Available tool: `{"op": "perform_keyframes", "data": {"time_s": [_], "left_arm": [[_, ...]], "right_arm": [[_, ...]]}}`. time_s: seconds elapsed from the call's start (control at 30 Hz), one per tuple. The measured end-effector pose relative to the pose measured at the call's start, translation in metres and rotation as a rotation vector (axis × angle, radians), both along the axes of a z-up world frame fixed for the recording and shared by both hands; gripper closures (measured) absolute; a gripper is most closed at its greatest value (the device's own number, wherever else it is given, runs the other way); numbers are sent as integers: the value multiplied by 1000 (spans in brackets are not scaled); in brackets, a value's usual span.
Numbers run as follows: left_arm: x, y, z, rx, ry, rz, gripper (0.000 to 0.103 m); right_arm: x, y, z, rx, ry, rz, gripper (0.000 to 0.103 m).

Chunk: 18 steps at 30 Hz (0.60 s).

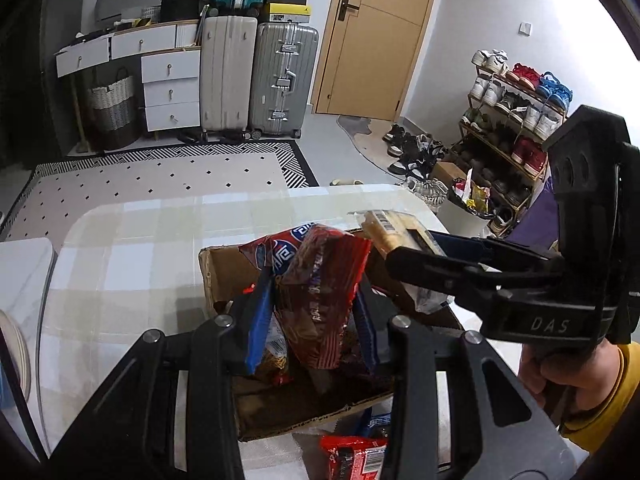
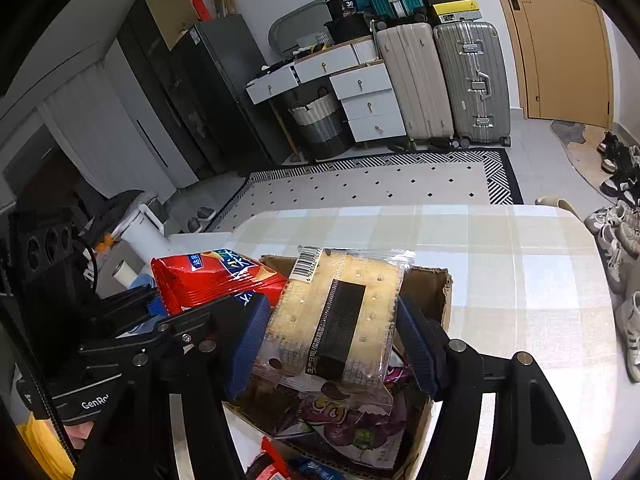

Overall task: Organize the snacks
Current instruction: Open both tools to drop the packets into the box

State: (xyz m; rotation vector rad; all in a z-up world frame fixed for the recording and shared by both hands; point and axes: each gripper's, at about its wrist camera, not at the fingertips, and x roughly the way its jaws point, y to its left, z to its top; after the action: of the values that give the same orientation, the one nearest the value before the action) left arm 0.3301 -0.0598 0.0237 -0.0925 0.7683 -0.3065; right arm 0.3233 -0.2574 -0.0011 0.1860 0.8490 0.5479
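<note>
A: Cardboard box [image 1: 224, 276] sits mid-tabletop [image 1: 132, 240]; left claw [image 1: 312, 320] pinches a red snack bag [image 1: 320, 292] above it, bare checked cloth beyond.

B: Right claw [image 2: 332, 340] grips a clear cracker pack [image 2: 340, 312] over the box's [image 2: 436, 292] far rim; open tabletop [image 2: 520, 272] stretches rightward.

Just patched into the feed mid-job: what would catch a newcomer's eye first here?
Two snack packs held over the open cardboard box on the checked table: the left gripper clamps a red bag, the right gripper a clear cracker pack. More snacks lie in the box, with a purple bag on top.
</note>
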Motion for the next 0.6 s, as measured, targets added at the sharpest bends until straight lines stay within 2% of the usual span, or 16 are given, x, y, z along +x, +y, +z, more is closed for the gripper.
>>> {"op": "perform_keyframes", "data": {"time_s": [0.17,0.6], "left_arm": [[-1,0,-9,8,22,2,68],[-13,5,-7,20,9,6,68]], "right_arm": [[4,1,-2,24,29,-16,38],[-14,-3,11,32,-21,-20,38]]}}
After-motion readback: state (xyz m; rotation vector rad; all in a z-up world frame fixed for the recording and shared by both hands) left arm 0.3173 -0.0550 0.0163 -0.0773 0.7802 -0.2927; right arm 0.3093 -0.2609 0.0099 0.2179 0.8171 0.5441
